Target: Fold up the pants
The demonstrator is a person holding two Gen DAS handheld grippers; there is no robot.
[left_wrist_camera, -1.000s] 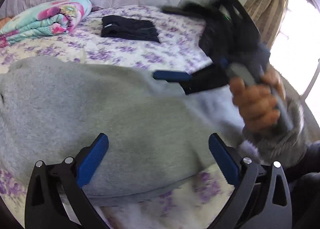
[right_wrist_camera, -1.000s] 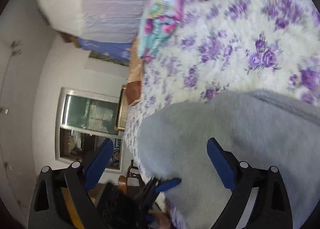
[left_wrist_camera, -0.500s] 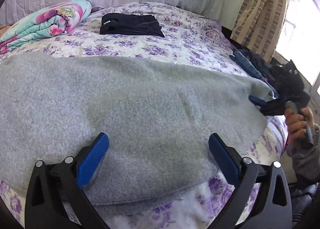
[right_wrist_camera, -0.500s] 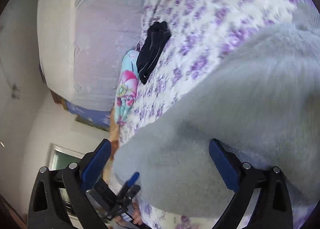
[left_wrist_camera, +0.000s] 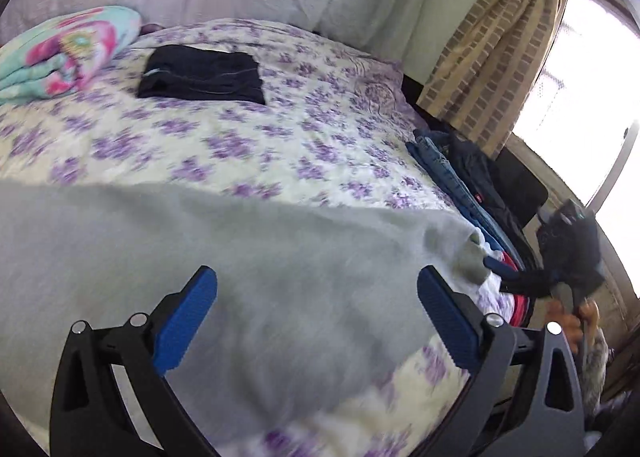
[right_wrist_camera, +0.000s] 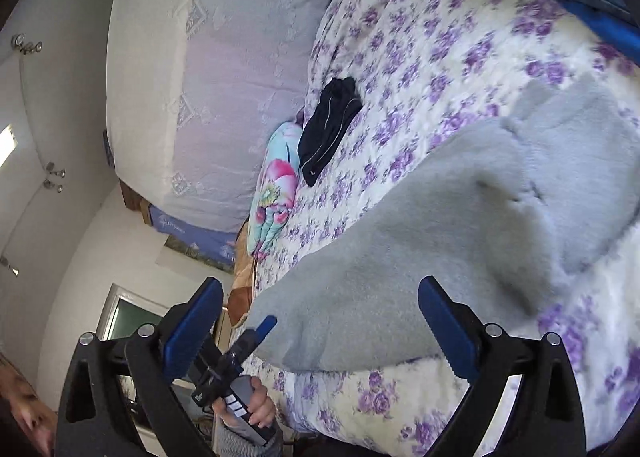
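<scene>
Lying spread flat on the floral bedspread (left_wrist_camera: 248,137), the grey pants (left_wrist_camera: 240,277) occupy its near edge, well apart from the folded dark garment (left_wrist_camera: 202,73) further up the bedspread. Their long axis runs along that near edge, one end towards each gripper, presumably stretched so for a clean fold. Left gripper (left_wrist_camera: 316,321) stands with jaws wide apart, holding nothing. Right gripper (right_wrist_camera: 320,325) likewise gapes empty over the cloth.
</scene>
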